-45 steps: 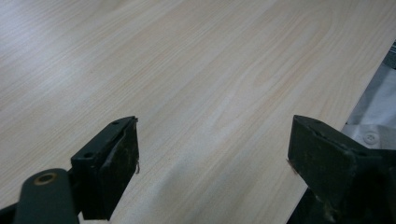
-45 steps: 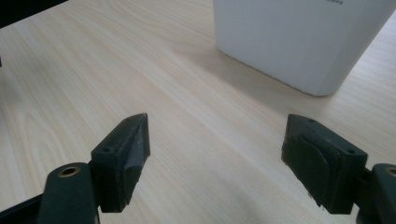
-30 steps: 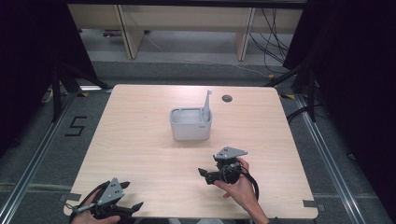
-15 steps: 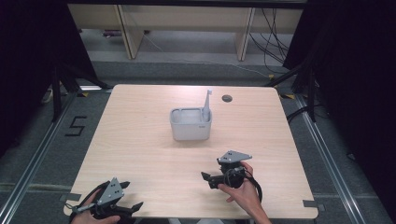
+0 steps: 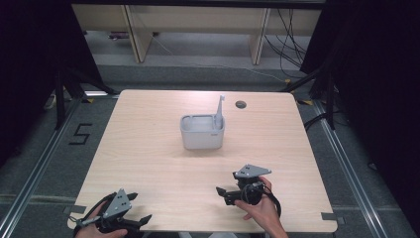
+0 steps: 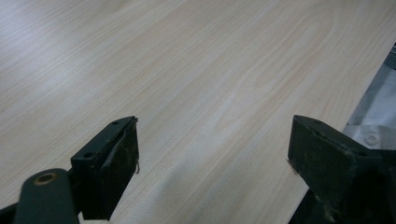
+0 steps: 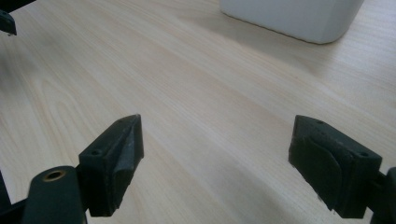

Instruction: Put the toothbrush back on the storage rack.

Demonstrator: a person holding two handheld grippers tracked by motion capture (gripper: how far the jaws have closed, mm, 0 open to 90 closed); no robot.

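Bin (image 5: 202,133) sits mid-bench (image 5: 148,163), grey, upright, w/ a thin flat piece (image 5: 220,111) standing up at its right rear corner. Right gripper (image 5: 222,192) is near the front edge, well apart from the bin, fingers spread wide & empty; in the right gripper view the bin's lower wall (image 7: 299,18) shows ahead, off to the upper right. Left gripper (image 5: 143,218) rests at the front-left corner, fingers also spread, nothing between them; its own view shows bare wood (image 6: 187,70) & the bench edge.

Judgement: the step is the approach to the bin w/ the right. To do it well: turn the hand so the bin centres between the fingers, keep them wide, come in level, & pick one wall or the rim to pinch, clear of the upright piece so it isn't knocked. Left can steady the far wall if the bin slides.
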